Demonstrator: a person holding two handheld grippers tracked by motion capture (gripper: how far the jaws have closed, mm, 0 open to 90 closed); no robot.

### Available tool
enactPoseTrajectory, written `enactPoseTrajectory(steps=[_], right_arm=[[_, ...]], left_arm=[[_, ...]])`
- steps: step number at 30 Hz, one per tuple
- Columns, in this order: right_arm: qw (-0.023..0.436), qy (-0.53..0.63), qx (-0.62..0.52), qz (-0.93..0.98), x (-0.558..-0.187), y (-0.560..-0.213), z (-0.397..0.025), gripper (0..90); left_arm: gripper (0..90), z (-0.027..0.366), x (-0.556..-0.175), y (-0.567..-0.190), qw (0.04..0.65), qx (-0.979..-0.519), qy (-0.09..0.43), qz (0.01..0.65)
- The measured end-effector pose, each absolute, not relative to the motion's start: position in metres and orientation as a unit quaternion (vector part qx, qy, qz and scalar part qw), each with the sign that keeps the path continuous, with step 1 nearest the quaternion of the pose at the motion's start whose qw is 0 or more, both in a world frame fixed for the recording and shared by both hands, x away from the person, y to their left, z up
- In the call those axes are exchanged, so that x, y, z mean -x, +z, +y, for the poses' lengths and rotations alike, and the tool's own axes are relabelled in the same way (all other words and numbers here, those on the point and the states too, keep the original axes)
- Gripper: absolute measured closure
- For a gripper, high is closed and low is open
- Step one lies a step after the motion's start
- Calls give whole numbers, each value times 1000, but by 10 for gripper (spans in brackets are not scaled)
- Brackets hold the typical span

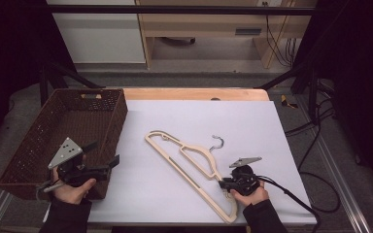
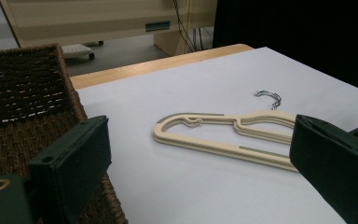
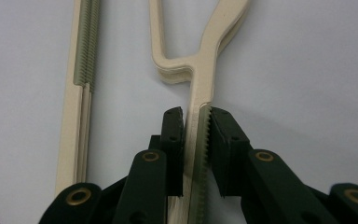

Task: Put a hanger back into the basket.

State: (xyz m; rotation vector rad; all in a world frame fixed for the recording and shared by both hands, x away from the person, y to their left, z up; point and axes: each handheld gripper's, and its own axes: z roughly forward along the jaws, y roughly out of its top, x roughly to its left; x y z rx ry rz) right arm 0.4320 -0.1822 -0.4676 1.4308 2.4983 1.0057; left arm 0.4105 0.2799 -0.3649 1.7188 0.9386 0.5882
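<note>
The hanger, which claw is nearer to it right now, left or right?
Right. The right claw is closed on the hanger at one shoulder arm. The left claw hangs open over the basket edge, apart from the hanger.

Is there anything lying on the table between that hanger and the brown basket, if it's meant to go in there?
Nothing visible does. The hanger lies on the white sheet, the right gripper shut on its arm. The stretch of sheet toward the basket is bare; the open left gripper hovers over the basket's near rim.
</note>
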Motion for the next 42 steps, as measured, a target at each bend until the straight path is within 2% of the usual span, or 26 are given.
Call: enactPoseTrajectory(steps=[8, 19, 30, 42], right_arm=[[43, 335, -470, 815, -432, -463, -186, 781], [46, 350, -476, 805, -430, -454, -190, 799], [57, 366, -468, 802, -427, -448, -194, 801], [61, 381, -459, 800, -422, -442, -197, 804]], left_arm=[[56, 272, -411, -366, 518, -723, 241, 388], [78, 236, -417, -371, 503, -748, 220, 374], [110, 151, -452, -372, 491, -782, 173, 342], [179, 91, -488, -387, 479, -800, 134, 335]])
